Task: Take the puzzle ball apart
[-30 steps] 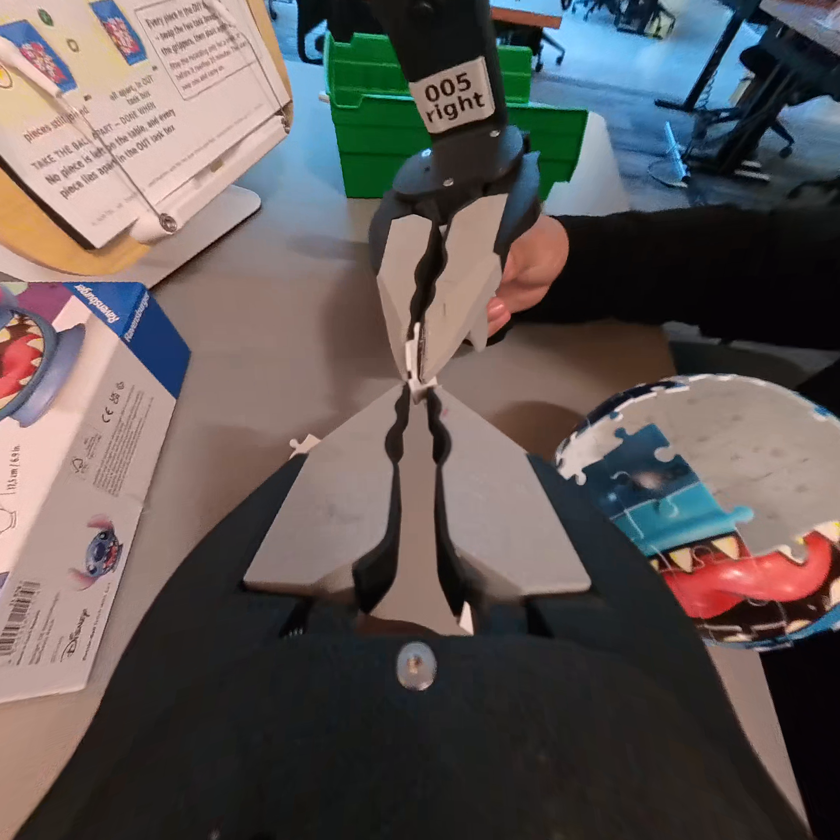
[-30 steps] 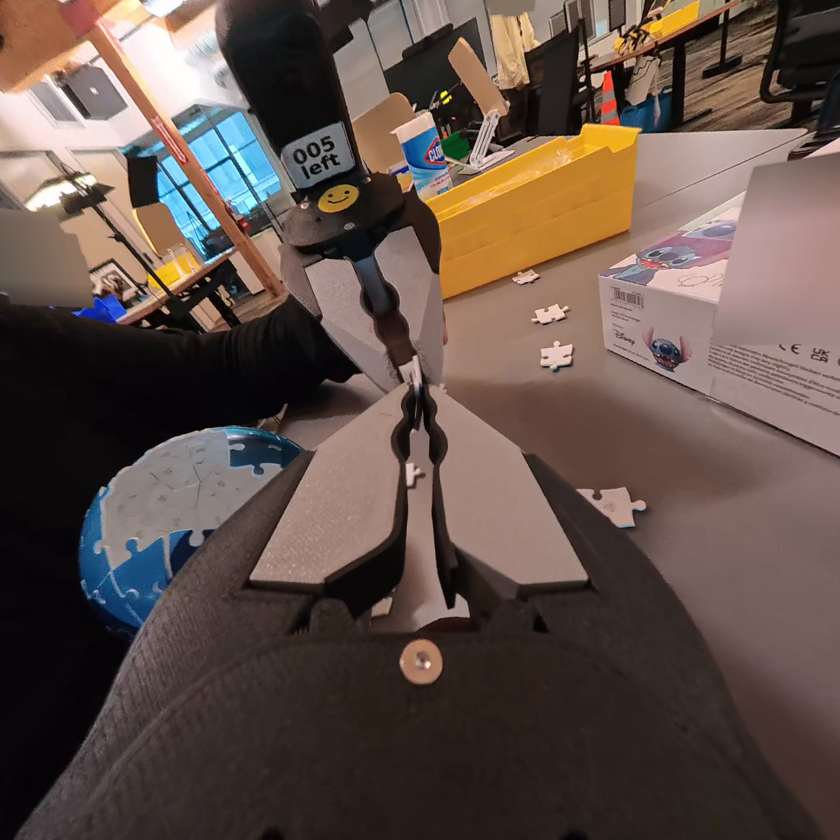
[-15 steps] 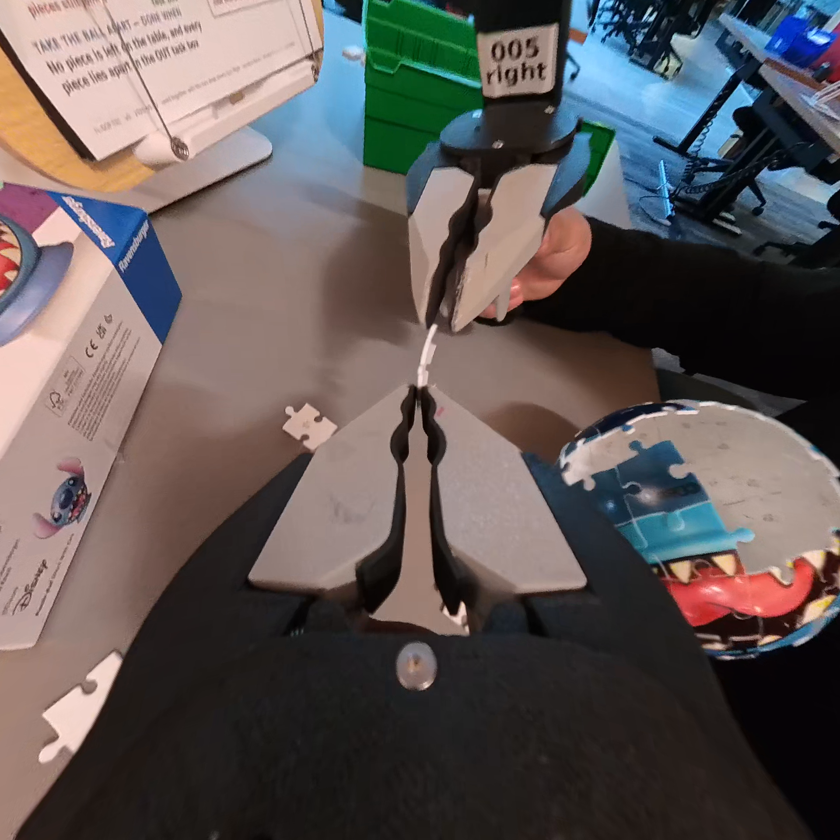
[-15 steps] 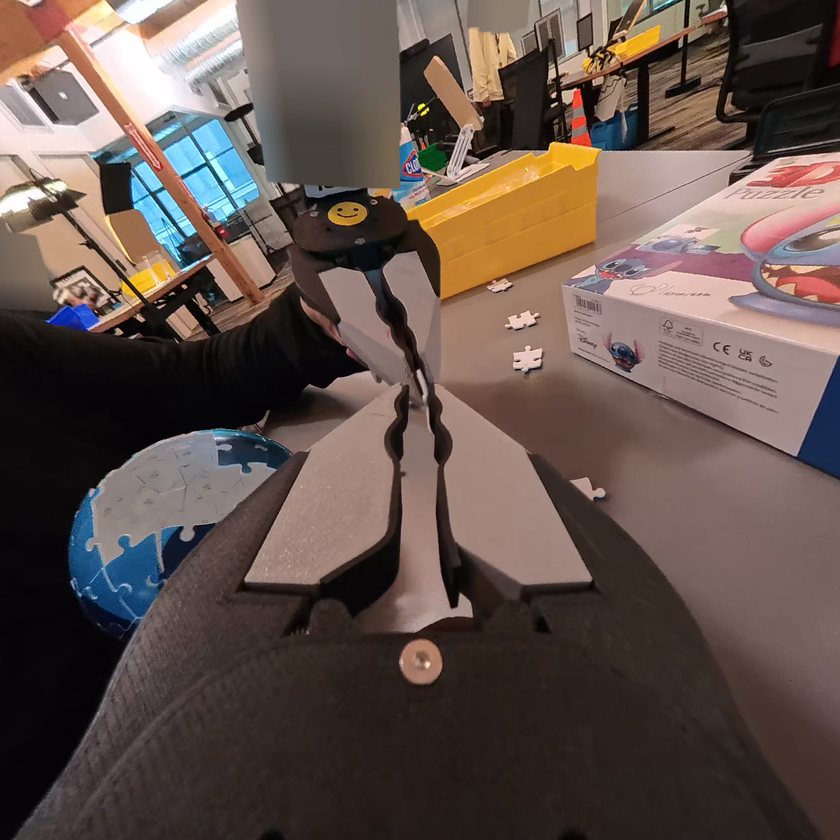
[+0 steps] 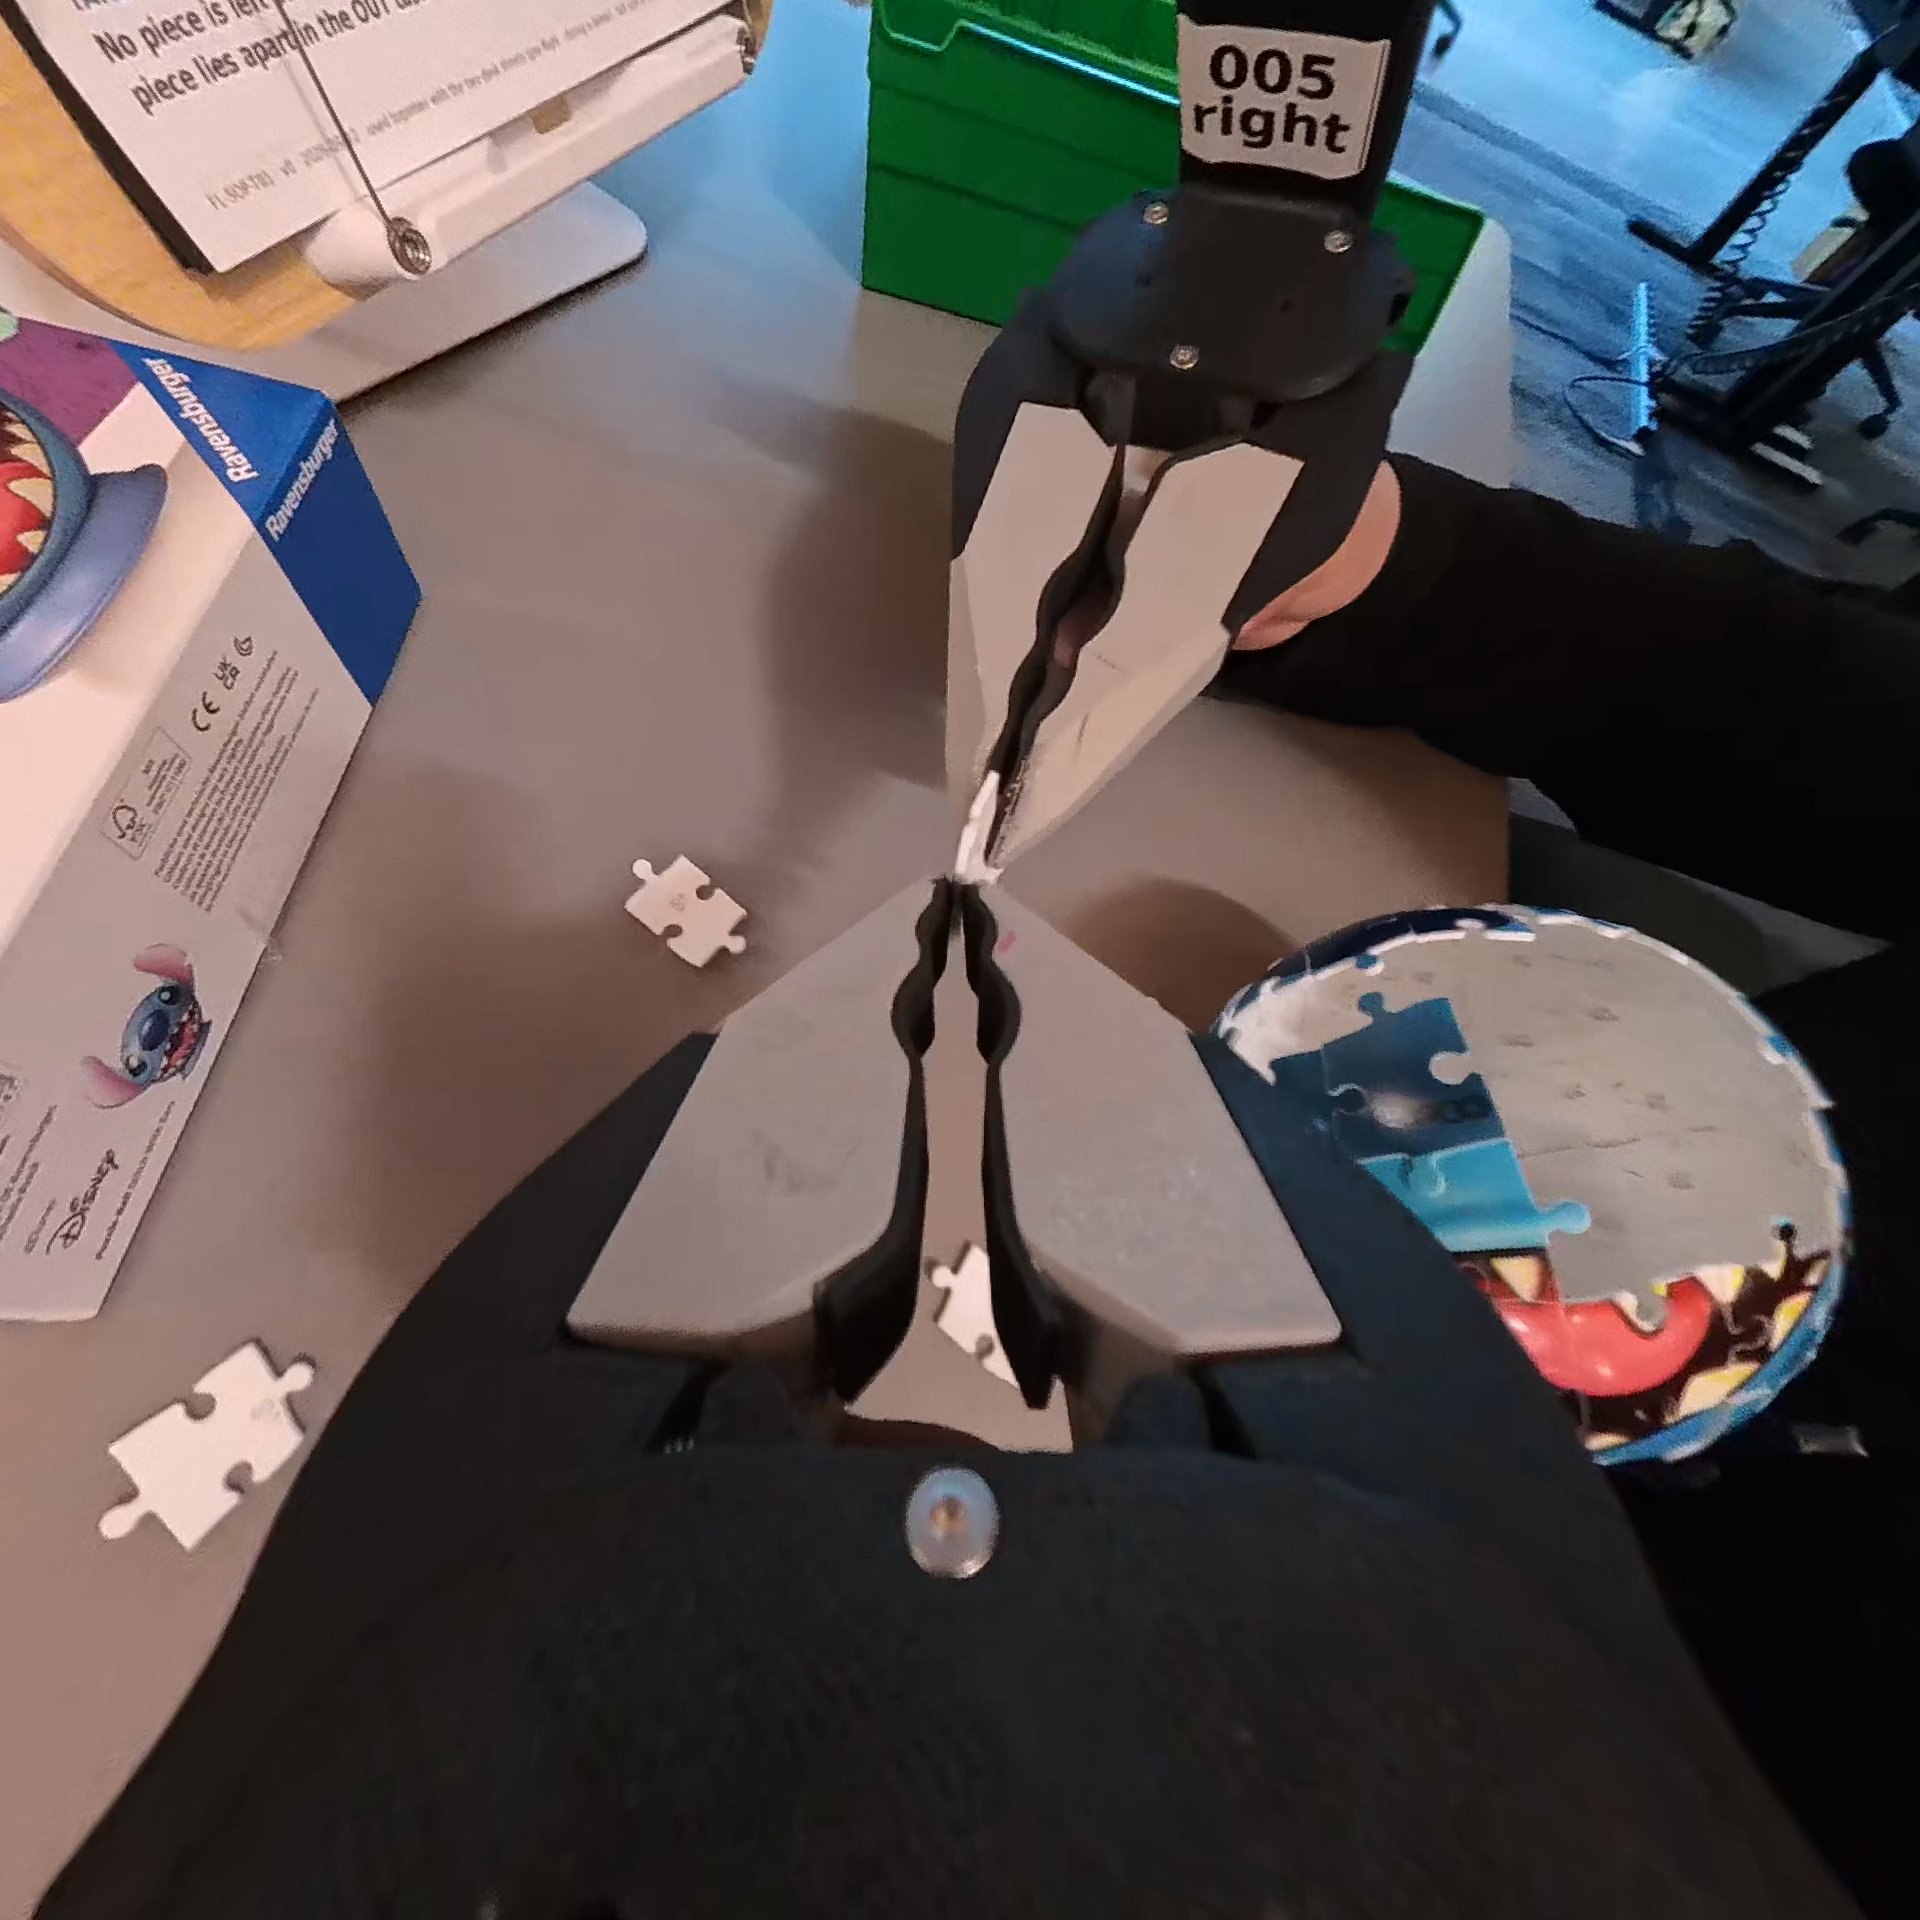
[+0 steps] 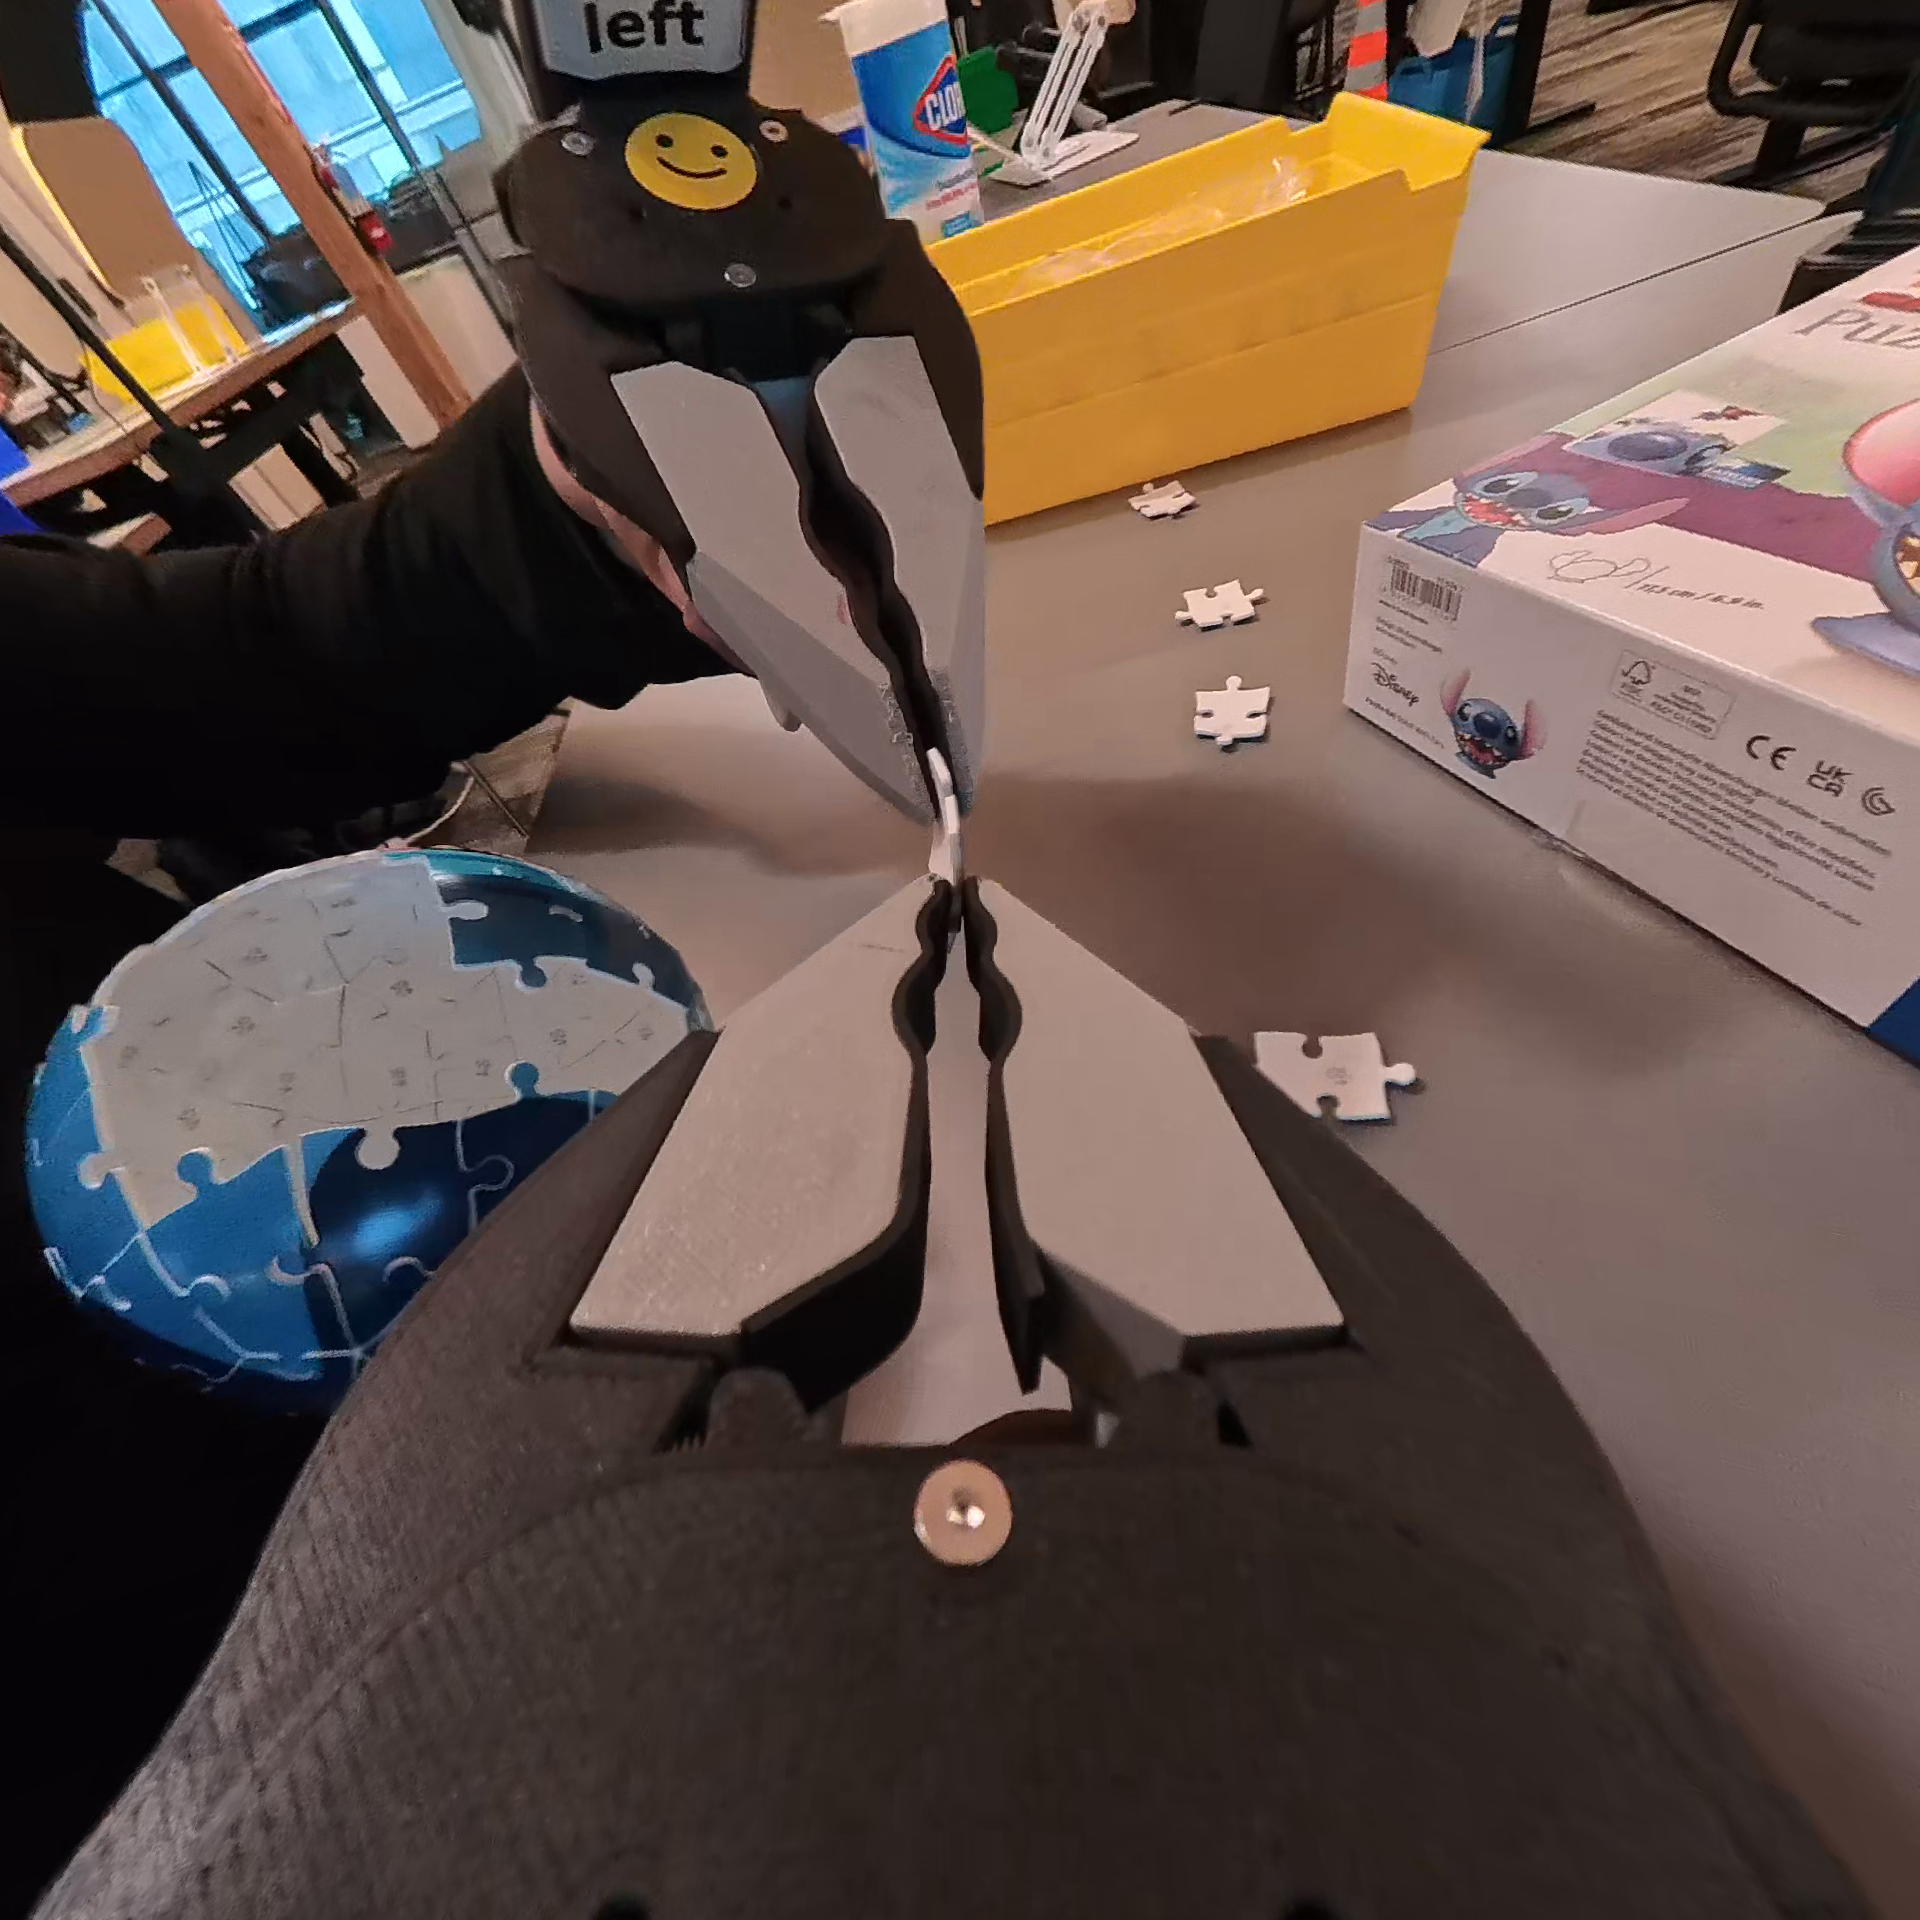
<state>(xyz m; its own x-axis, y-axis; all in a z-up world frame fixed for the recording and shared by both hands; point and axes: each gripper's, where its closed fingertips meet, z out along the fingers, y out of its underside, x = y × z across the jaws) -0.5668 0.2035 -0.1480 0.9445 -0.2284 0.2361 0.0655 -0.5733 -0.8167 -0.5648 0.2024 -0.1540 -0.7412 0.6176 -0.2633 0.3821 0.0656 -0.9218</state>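
Both closed tools, left tool (image 5: 954,902) and right tool (image 6: 948,902), meet tip-to-tip.

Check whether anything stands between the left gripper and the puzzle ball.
Nothing visible does; the ball sits right beside the left gripper. That gripper is shut on a white piece, which the right gripper grips too.

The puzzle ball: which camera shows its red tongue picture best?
The left wrist view: the puzzle ball shows its open hollow and the red tongue on its printed side. The right wrist view shows only its blue side and grey inside.
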